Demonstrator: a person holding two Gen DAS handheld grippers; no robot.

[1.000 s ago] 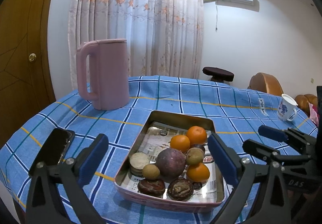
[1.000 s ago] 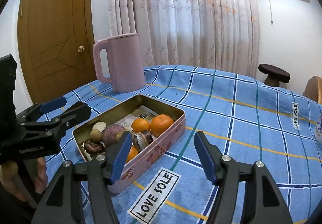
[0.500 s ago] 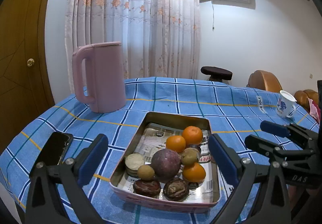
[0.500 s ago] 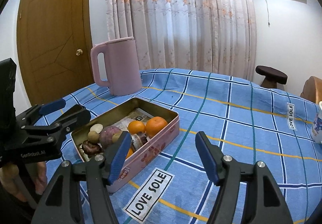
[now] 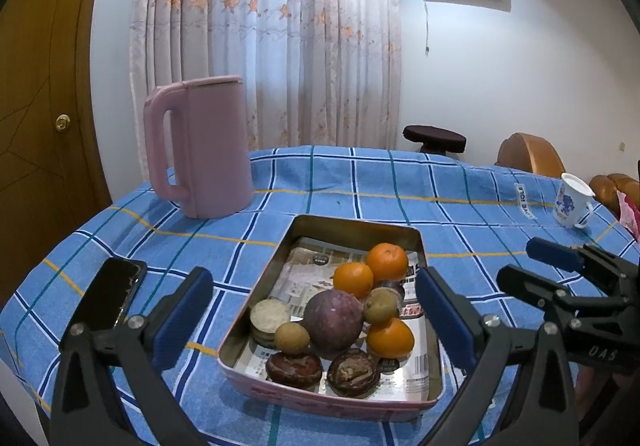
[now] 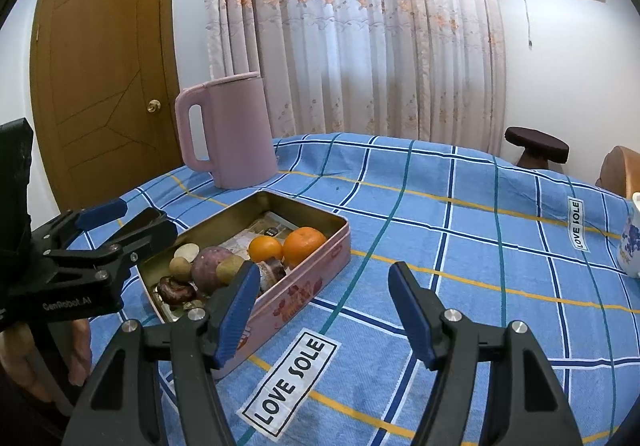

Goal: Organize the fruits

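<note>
A pink metal tin (image 5: 416, 242) (image 6: 320, 266) lined with paper stands on the blue checked tablecloth. It holds three oranges (image 5: 387, 261) (image 6: 305, 246), a large purple passion fruit (image 5: 333, 319) (image 6: 210, 266), small brown fruits (image 5: 292, 338) and dark wrinkled ones (image 5: 294, 368). My left gripper (image 5: 314, 310) is open and empty, hovering above the tin's near end. My right gripper (image 6: 324, 306) is open and empty, to the right of the tin over the cloth; it also shows in the left wrist view (image 5: 532, 266).
A pink kettle (image 5: 200, 145) (image 6: 228, 129) stands behind the tin. A black phone (image 5: 106, 298) lies left of it. A white and blue mug (image 5: 570, 199) stands at the far right. Beyond the table are a stool (image 6: 536, 145), a curtain and a wooden door.
Both grippers have pulled back and risen slightly, so the tin and kettle sit a little farther off. Jaws stay open; the fruits have not moved.
</note>
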